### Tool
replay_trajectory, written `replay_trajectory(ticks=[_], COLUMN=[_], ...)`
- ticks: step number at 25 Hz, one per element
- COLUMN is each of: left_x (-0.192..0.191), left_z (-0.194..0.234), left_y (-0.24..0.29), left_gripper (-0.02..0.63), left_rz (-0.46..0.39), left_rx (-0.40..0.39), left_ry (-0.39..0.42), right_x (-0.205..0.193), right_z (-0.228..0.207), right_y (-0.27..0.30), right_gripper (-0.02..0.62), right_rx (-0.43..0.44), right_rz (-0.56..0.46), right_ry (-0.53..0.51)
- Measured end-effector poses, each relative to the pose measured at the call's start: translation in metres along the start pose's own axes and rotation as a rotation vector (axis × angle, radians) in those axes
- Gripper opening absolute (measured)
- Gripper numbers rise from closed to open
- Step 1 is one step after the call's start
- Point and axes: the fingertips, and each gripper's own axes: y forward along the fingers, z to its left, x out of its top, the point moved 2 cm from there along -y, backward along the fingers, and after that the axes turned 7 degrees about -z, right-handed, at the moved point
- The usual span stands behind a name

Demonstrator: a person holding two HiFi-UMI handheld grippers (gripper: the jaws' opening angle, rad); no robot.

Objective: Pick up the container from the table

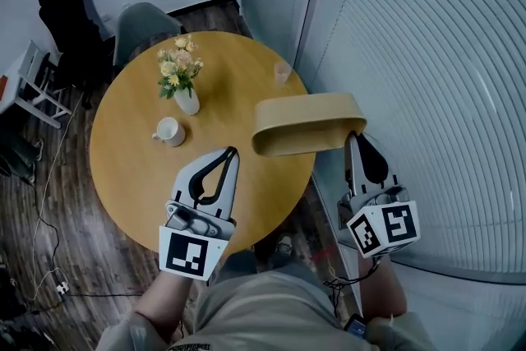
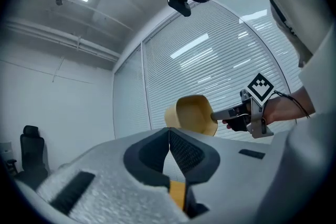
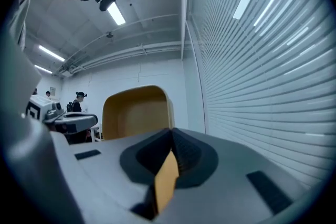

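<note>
Your right gripper [image 1: 354, 137] clamps the container [image 1: 300, 117] by its right end, long axis level and crosswise. Your left gripper [image 1: 233, 152] is clenched and empty.

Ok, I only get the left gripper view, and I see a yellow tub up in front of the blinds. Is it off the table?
Observer: It looks lifted. In the head view the container hangs over the right edge of a round table.
Operator: And how is the other gripper holding it?
Observer: The right gripper view shows the right gripper with its jaws shut on the container's thin wall, and the hollow inside faces that camera.
</note>
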Motion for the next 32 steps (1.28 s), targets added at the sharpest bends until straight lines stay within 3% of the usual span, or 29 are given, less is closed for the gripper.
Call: replay_trajectory(ticks=[10,32], left_x=[-0.013,-0.018], left_z=[-0.014,-0.018], left_y=[-0.014,-0.020], left_gripper=[0.020,0.020], left_rz=[0.048,0.082], left_rx=[-0.017,-0.012], left_ry=[-0.029,-0.044], right_x=[-0.025,-0.025], right_z=[0.017,0.007], right_y=[-0.026,-0.034], right_gripper=[0.031,0.031], right_rx=[0.013,-0.002], right_rz=[0.045,0.038], right_ry=[0.014,-0.009])
